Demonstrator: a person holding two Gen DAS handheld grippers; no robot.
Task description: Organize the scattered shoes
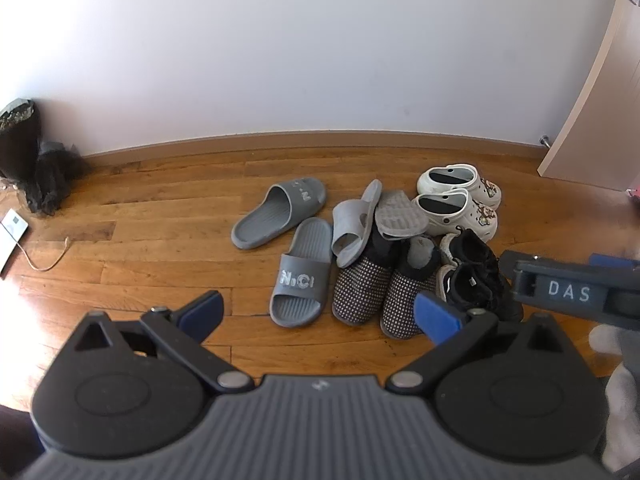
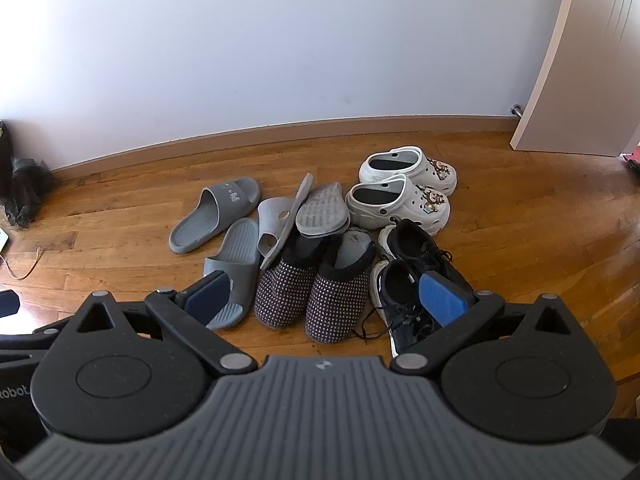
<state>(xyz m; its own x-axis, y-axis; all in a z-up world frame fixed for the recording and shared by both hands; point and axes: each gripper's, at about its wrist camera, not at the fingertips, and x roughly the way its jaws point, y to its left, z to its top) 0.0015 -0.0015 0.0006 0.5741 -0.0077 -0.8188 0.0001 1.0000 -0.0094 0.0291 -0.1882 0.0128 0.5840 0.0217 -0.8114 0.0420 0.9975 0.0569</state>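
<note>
A pile of shoes lies on the wooden floor by the wall. Two grey slides (image 1: 298,276) (image 2: 230,268) lie apart at the left. Light grey slippers (image 1: 356,220) (image 2: 320,210) rest tilted and upturned on dotted black slippers (image 1: 380,284) (image 2: 312,292). White clogs (image 1: 460,196) (image 2: 404,188) stand side by side at the back right. Black sneakers (image 1: 476,276) (image 2: 408,276) lie at the front right. My left gripper (image 1: 320,312) is open and empty above the floor in front of the pile. My right gripper (image 2: 324,300) is open and empty over the dotted slippers and sneakers.
A white wall with a wooden baseboard (image 1: 320,138) runs behind the shoes. An open door (image 1: 588,112) (image 2: 576,80) stands at the right. A dark bag (image 1: 24,156) and a white device with a cable (image 1: 16,232) lie at the left.
</note>
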